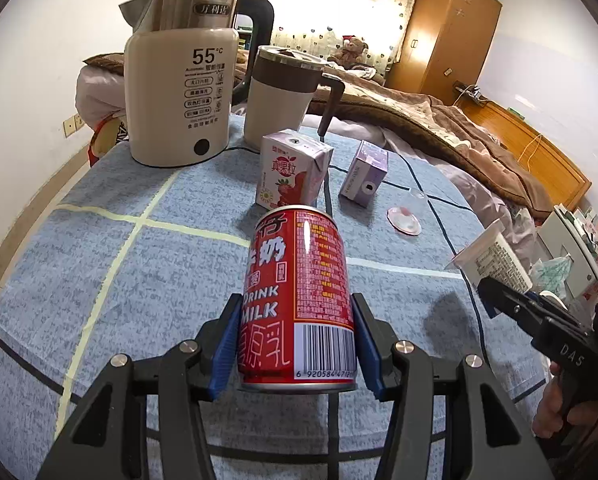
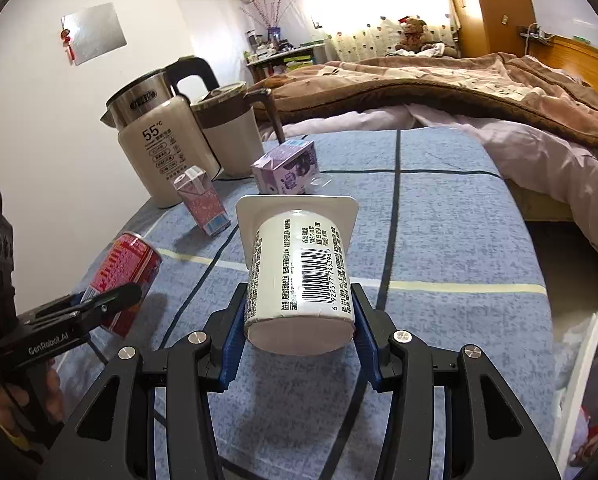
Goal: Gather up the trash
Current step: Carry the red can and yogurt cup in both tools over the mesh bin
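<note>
My left gripper (image 1: 295, 344) is shut on a red milk can (image 1: 299, 300), held above the blue checked tablecloth (image 1: 139, 280); the same can (image 2: 127, 276) shows at the left of the right wrist view. My right gripper (image 2: 299, 340) is shut on a white yogurt cup (image 2: 299, 276) lying sideways, its mouth facing away; that cup (image 1: 495, 260) appears at the right of the left wrist view. On the cloth stand a pink strawberry drink carton (image 1: 291, 172) and a purple carton (image 1: 365, 174). A peeled foil lid (image 1: 404, 220) lies flat beside them.
A cream electric kettle (image 1: 179, 92) and a lidded cream jug (image 1: 281, 96) stand at the table's far side. A bed with a brown blanket (image 2: 439, 84) runs along the right. A white bin or bag edge (image 2: 587, 380) sits low at the right.
</note>
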Action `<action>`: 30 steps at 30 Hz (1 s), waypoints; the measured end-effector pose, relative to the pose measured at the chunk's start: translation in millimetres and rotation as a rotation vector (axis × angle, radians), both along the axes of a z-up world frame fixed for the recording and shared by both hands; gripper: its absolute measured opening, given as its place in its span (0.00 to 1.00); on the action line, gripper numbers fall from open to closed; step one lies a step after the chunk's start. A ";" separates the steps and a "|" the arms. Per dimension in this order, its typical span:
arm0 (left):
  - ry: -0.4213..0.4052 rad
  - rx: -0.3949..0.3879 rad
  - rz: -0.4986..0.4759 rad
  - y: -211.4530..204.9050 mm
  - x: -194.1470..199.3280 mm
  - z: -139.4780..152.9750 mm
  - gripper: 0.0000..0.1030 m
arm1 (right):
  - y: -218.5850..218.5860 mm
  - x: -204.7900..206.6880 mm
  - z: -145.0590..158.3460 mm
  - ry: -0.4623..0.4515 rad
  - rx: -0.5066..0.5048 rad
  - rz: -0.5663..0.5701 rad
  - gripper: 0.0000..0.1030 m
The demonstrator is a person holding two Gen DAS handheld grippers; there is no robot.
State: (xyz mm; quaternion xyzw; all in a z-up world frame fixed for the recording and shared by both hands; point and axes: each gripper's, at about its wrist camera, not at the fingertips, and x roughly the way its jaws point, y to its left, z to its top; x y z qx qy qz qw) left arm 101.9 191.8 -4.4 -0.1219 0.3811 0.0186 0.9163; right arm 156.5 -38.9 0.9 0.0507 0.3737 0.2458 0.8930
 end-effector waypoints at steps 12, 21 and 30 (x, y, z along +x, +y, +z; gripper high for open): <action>-0.041 0.016 -0.074 -34.6 -11.2 16.9 0.53 | -37.2 -24.4 15.6 -0.029 0.048 -0.087 0.47; -0.061 0.019 -0.159 -75.7 -16.1 27.0 0.52 | -67.5 -45.9 27.5 -0.064 0.054 -0.152 0.47; -0.088 0.023 -0.263 -123.4 -18.1 37.3 0.53 | -107.2 -67.0 38.1 -0.089 0.069 -0.224 0.47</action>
